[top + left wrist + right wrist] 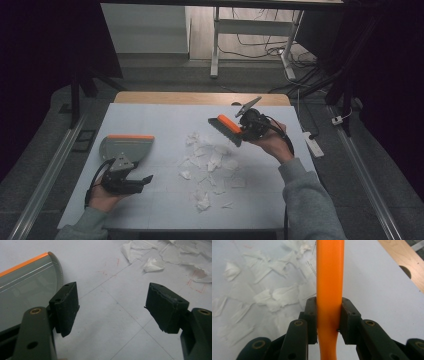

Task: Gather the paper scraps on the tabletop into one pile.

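An orange-backed hand brush [226, 129] with dark bristles hangs above the white table cover, over the far edge of a scatter of torn white paper scraps [210, 165]. My right gripper [246, 127] is shut on the brush's orange handle [329, 290], its pads [311, 315] pressing it from both sides. At the left lies a grey dustpan [125, 148] with an orange lip, mouth turned away from me. My left gripper [145, 179] rests low just in front of the dustpan, jaws wide open and bare. In the left gripper view the dustpan [27, 287] lies beside the left pad [65, 307].
A white cover [150, 120] spans the table, with a wooden strip [200, 98] showing along the far edge. Paper scraps [160, 255] lie ahead of the left gripper. Beyond the table stand desk legs [215, 45] and floor cables [300, 65]; a power strip [313, 145] lies off the right edge.
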`<state>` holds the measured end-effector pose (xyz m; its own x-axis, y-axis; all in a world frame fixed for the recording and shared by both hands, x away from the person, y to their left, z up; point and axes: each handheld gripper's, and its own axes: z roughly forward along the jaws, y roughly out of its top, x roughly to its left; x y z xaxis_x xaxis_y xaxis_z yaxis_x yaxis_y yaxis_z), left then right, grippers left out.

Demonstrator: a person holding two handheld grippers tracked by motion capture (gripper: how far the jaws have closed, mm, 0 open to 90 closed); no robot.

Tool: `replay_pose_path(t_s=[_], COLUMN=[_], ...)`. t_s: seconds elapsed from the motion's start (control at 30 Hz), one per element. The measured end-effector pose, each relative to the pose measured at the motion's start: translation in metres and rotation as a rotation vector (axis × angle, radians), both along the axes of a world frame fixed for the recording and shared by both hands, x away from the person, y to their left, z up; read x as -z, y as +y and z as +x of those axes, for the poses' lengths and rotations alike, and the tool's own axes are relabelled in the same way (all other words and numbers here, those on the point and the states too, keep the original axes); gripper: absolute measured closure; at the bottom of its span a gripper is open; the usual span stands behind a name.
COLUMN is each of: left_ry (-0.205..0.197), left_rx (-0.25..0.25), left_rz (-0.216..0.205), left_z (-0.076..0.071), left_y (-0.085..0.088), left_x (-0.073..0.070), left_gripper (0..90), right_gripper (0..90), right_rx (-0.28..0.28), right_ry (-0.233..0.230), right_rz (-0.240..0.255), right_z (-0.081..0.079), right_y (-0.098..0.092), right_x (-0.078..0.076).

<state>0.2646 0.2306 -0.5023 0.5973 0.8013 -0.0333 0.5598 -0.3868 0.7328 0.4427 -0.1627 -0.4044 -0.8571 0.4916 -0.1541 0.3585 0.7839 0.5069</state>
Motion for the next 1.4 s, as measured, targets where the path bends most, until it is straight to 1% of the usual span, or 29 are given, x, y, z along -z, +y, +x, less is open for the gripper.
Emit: replay_pose_path(t_s=[0.1, 0.17, 0.23, 0.33, 0.4, 0.57, 0.7, 0.8, 0.83, 0.9, 0.93, 0.97, 1.0, 1.1, 1.13, 1.17, 1.23, 1.27, 1.3, 1.4], left_ry=[0.0, 0.0, 0.0, 0.0, -0.001, -0.003, -0.001, -0.001, -0.002, -0.003, -0.003, -0.003, -0.003, -0.002, -0.002, -0.001, 0.0, 0.0, 0.001, 0.001], left_rx=[0.0, 0.001, 0.001, 0.001, 0.0, -0.002, -0.004, -0.004, -0.004, -0.001, 0.0, 0.0, 0.0, -0.003, -0.003, -0.002, 0.0, 0.001, 0.003, 0.004], left_rz=[0.001, 0.001, 0.001, 0.0, -0.002, -0.008, -0.012, -0.013, -0.014, -0.01, -0.009, -0.008, -0.009, -0.011, -0.011, -0.011, -0.01, -0.008, -0.008, -0.008], left_z=[0.0, 0.0, 0.0, 0.0, 0.001, 0.001, 0.001, 0.001, 0.001, 0.001, 0.001, 0.001, 0.001, 0.001, 0.001, 0.001, 0.001, 0.001, 0.001, 0.001], left_y=[0.0, 0.0, 0.0, 0.001, 0.001, 0.003, 0.004, 0.004, 0.005, 0.004, 0.004, 0.004, 0.004, 0.004, 0.004, 0.004, 0.004, 0.004, 0.003, 0.003], left_x=[0.0, 0.0, 0.0, 0.0, 0.0, 0.0, 0.0, 0.0, 0.0, 0.0, 0.0, 0.0, 0.0, 0.0, 0.0, 0.0, 0.0, 0.0, 0.001, 0.0], left_gripper=[27.6, 27.6, 27.7, 27.7, 27.7, 27.7, 27.7, 27.7, 27.7, 27.7, 27.7, 27.7, 27.8, 27.8, 27.8, 27.8, 27.8, 27.8, 28.0, 28.0], right_gripper=[70.5, 70.5, 70.5, 70.5, 70.5, 70.5, 70.6, 70.6, 70.6, 70.6, 70.6, 70.6, 70.6, 70.7, 70.7, 70.7, 70.7, 70.7, 70.7, 70.6], right_rx=[0.014, 0.017, 0.012, -0.006, -0.032, -0.066, -0.09, -0.1, -0.111, -0.132, -0.143, -0.159, -0.179, -0.239, -0.253, -0.273, -0.305, -0.332, -0.327, -0.374], right_ry=[-0.015, -0.024, -0.022, -0.012, -0.017, -0.025, -0.042, -0.034, -0.035, -0.026, -0.01, -0.001, 0.008, 0.015, 0.019, 0.02, 0.044, 0.051, 0.073, 0.104], right_rz=[-0.007, -0.031, -0.058, -0.078, -0.106, -0.146, -0.201, -0.228, -0.245, -0.266, -0.275, -0.265, -0.268, -0.296, -0.312, -0.318, -0.314, -0.316, -0.323, -0.307], right_z=[0.008, 0.016, 0.024, 0.038, 0.047, 0.063, 0.071, 0.074, 0.075, 0.075, 0.075, 0.074, 0.072, 0.065, 0.061, 0.058, 0.049, 0.045, 0.038, 0.023], right_y=[0.008, 0.017, 0.027, 0.044, 0.056, 0.078, 0.092, 0.1, 0.103, 0.108, 0.11, 0.112, 0.115, 0.12, 0.121, 0.121, 0.12, 0.12, 0.119, 0.114], right_x=[0.003, 0.007, 0.011, 0.017, 0.021, 0.026, 0.03, 0.034, 0.036, 0.04, 0.042, 0.044, 0.044, 0.047, 0.047, 0.047, 0.046, 0.044, 0.043, 0.039])
